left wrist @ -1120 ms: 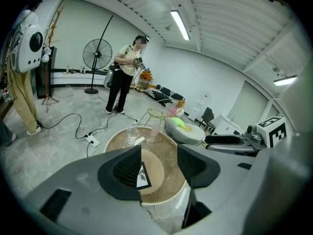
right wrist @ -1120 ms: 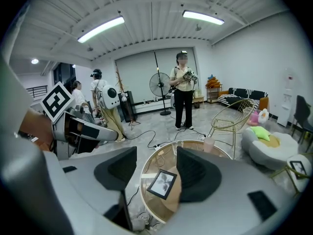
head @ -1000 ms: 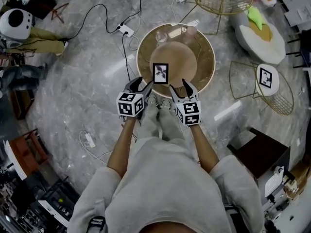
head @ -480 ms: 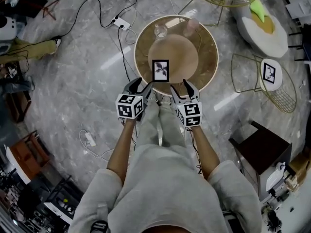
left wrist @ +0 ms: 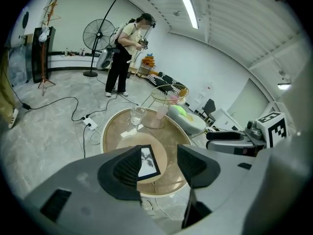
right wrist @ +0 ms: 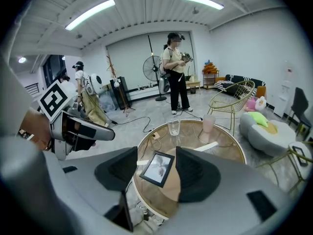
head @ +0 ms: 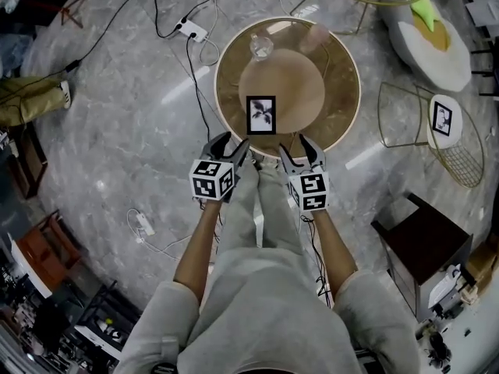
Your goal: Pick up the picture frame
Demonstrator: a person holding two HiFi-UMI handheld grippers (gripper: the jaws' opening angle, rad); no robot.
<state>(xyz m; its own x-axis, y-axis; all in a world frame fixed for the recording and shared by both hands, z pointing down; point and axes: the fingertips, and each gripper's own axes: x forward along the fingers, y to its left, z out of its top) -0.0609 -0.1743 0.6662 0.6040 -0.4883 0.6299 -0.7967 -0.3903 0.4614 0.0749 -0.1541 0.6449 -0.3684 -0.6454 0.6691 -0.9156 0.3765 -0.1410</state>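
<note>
I have both grippers empty with jaws spread: the left gripper [head: 232, 145] and the right gripper [head: 295, 148] hang side by side just off the near edge of the round table [head: 335, 115]. The picture frame [head: 260, 114] sits on the table close to that near edge, untouched by either gripper — a drinking glass [head: 260, 47] stands by the far edge.

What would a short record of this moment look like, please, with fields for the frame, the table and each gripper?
Picture frame: on the round table, toward the person's side, untouched
Other items: clear glass at the table's far side
Left gripper: open, empty, short of the frame
Right gripper: open, empty, short of the frame
Task state: frame not yet picked up
</note>
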